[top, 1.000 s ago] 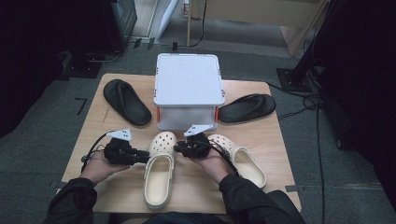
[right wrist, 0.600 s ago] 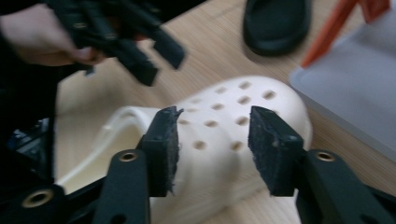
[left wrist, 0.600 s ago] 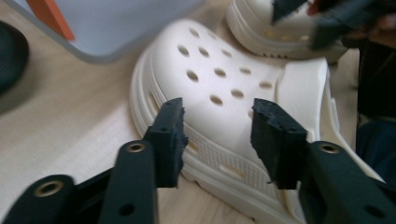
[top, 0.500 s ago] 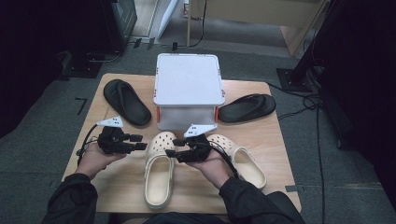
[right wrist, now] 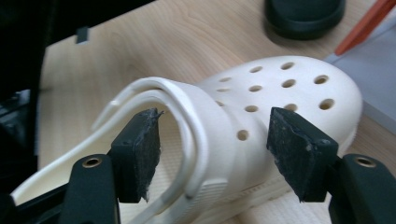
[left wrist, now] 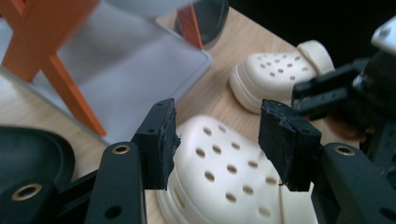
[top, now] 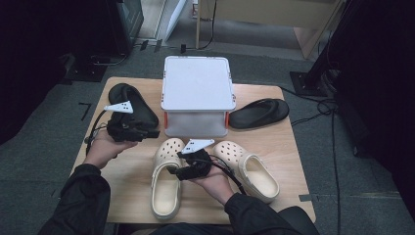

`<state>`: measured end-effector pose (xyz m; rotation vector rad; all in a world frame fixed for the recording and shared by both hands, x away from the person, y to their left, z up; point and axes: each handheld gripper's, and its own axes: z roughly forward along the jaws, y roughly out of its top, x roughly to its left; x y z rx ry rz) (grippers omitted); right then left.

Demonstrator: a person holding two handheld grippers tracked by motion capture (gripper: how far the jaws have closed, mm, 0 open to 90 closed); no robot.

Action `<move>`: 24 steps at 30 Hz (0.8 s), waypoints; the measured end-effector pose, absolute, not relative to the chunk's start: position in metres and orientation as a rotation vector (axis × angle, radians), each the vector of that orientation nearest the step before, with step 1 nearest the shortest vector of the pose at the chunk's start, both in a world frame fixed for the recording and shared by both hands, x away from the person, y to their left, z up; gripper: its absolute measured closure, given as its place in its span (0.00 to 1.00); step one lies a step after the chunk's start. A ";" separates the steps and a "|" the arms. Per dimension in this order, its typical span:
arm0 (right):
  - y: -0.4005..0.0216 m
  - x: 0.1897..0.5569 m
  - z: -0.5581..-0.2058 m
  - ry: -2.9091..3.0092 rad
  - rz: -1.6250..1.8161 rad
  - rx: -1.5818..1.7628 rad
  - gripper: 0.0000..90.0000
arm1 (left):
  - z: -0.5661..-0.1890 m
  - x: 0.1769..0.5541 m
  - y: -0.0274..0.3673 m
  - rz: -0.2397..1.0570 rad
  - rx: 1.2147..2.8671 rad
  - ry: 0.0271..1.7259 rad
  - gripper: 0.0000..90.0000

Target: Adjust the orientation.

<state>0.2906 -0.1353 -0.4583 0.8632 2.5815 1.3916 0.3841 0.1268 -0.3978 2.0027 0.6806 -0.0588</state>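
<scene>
Left clog (right wrist: 243, 140): heel cut off below my right gripper (right wrist: 212, 149); both jaws just opened, released; bare tabletop (right wrist: 154, 51) beyond. Left gripper (left wrist: 217, 140) likewise released.

Left gripper (top: 155, 133) raised, right gripper (top: 172, 172) open over left clog (top: 166, 186)

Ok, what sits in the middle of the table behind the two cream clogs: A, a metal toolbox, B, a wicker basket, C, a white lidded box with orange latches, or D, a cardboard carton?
C: the high view shows a white lidded box with orange latches standing just behind the two cream clogs.
</scene>
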 end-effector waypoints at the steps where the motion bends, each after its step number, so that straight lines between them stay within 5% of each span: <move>1: -0.135 0.291 -0.459 2.572 1.384 0.867 0.38 | -0.395 0.387 0.125 -0.061 1.999 0.675 0.52; 14: -0.134 0.289 -0.473 2.535 1.330 0.939 0.28 | -0.365 0.414 0.108 -0.029 1.996 0.638 0.50; 24: -0.143 0.291 -0.471 2.521 1.377 1.022 0.46 | -0.358 0.433 0.090 -0.005 1.994 0.614 0.47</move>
